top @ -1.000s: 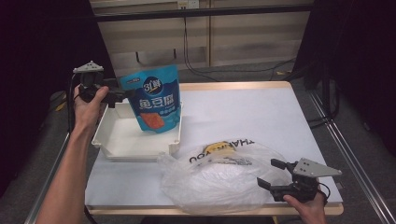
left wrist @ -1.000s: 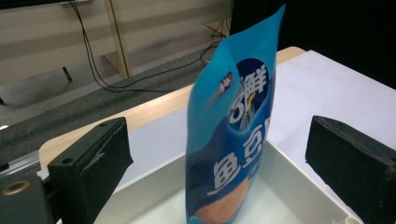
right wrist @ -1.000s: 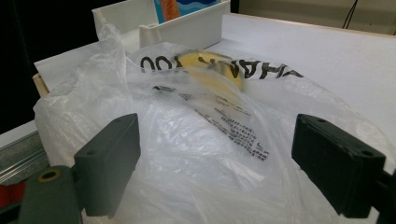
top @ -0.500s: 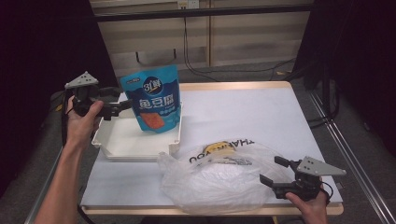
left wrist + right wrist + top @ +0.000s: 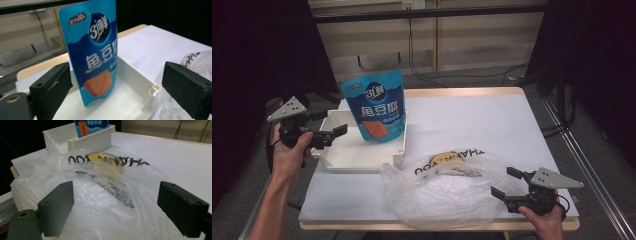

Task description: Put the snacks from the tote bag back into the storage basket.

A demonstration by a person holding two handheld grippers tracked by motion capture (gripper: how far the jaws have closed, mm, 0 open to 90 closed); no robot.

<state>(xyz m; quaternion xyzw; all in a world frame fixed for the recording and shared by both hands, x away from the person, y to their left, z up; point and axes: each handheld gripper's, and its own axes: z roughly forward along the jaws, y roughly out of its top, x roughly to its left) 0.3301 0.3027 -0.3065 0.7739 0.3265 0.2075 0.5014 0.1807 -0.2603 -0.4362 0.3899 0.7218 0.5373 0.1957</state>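
A blue snack pouch (image 5: 377, 107) stands upright in a white tray (image 5: 352, 160) at the table's left. My left gripper (image 5: 332, 123) is open at the tray's left rim, a short gap from the pouch. In the left gripper view the pouch (image 5: 92, 50) rises straight ahead in the tray (image 5: 135, 95), and the left gripper (image 5: 117, 77) holds nothing. A crumpled clear plastic bag (image 5: 447, 190) with black lettering lies at the front of the table. My right gripper (image 5: 506, 182) is open at the bag's right edge. In the right gripper view the right gripper (image 5: 117, 200) has its jaws on either side of the bag (image 5: 107, 192).
The white table surface (image 5: 482, 120) stretches open at the back right. A yellow item (image 5: 447, 159) shows through the bag's far side. The table's front edge (image 5: 362, 225) runs close to the bag. Dark surroundings and cables lie beyond the table.
My left gripper has drawn back leftward and down from the pouch's edge, and the pouch stays standing in the tray. The right gripper has shifted slightly to the right.
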